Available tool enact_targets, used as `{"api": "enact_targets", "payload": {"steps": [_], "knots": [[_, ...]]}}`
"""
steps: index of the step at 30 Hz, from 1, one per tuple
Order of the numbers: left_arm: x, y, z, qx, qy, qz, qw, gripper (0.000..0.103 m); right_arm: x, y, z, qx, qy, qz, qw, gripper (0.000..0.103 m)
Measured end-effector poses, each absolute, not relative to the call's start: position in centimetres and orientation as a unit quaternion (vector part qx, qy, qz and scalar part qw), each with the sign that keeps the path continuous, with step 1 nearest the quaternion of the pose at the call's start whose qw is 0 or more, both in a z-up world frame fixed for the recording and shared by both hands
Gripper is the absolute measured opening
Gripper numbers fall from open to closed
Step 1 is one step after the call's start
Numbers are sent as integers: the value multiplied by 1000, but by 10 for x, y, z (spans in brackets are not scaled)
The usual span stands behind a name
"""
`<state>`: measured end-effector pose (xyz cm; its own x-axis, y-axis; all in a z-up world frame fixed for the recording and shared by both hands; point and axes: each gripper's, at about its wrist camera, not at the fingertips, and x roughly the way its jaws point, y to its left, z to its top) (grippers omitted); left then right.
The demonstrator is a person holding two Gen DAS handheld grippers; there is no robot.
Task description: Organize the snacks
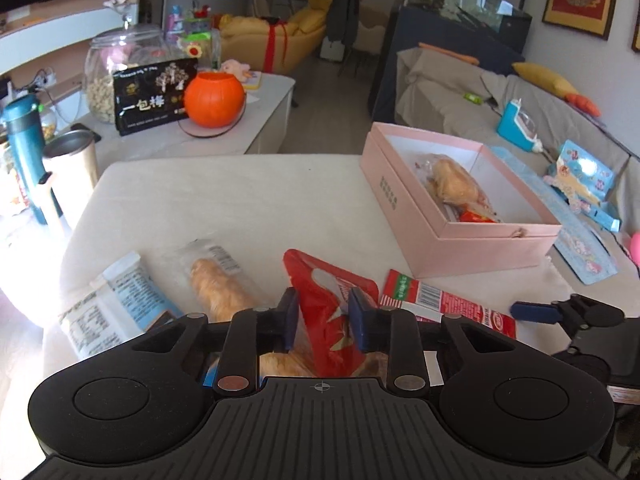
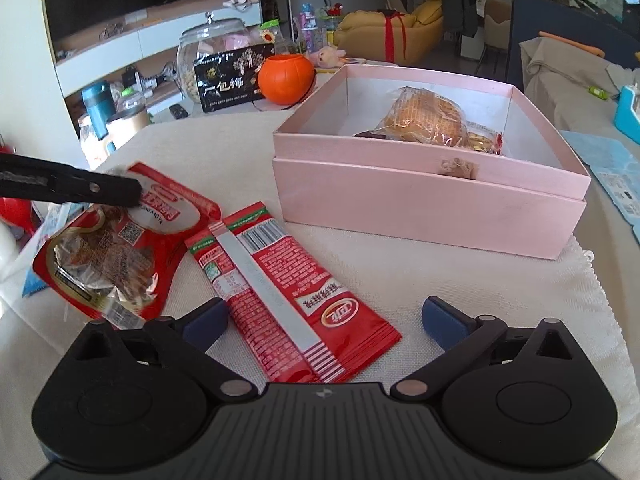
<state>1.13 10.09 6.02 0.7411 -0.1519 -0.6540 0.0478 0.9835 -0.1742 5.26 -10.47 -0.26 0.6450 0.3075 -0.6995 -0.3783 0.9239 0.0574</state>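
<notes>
Glossy wrappers, matt card and cloth

The red pouch (image 2: 120, 248) is shiny crinkled foil-plastic with a clear window; the red sachet (image 2: 280, 292) is smooth, glossy film with a silvery seam strip. The bread packs (image 1: 452, 184) sit in clear, reflective plastic. The pink box (image 2: 420, 208) looks like matt card, its inside white and smooth. The bench (image 1: 240, 208) wears a pale woven cloth, faintly rough, frayed at one edge. Each tool is matt black plastic with ribbed housing, metal pivot pins and blue rubbery pads (image 2: 444, 320). The jar (image 1: 120, 68) is clear glass.
</notes>
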Motion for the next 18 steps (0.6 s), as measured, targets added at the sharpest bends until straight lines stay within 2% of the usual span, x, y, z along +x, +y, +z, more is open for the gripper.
{"api": "enact_targets", "payload": {"steps": [2,5,7,10,14,18], "knots": [[-12,104,62,-88,347,-57,932,18,53,-102,-2,-60,382,190,903,103],[-36,111,53,-117,349,-62,928,18,61,-101,3,-71,405,199,890,103],[-47,115,44,-126,355,-61,924,19,67,-103,10,-39,423,198,884,102],[-61,122,35,-132,357,-34,924,25,68,-102,25,16,419,223,880,102],[-70,133,32,-138,355,9,925,33,66,-73,42,20,416,274,867,101],[-74,133,30,-125,357,27,925,34,69,-33,46,-20,419,306,855,99]]}}
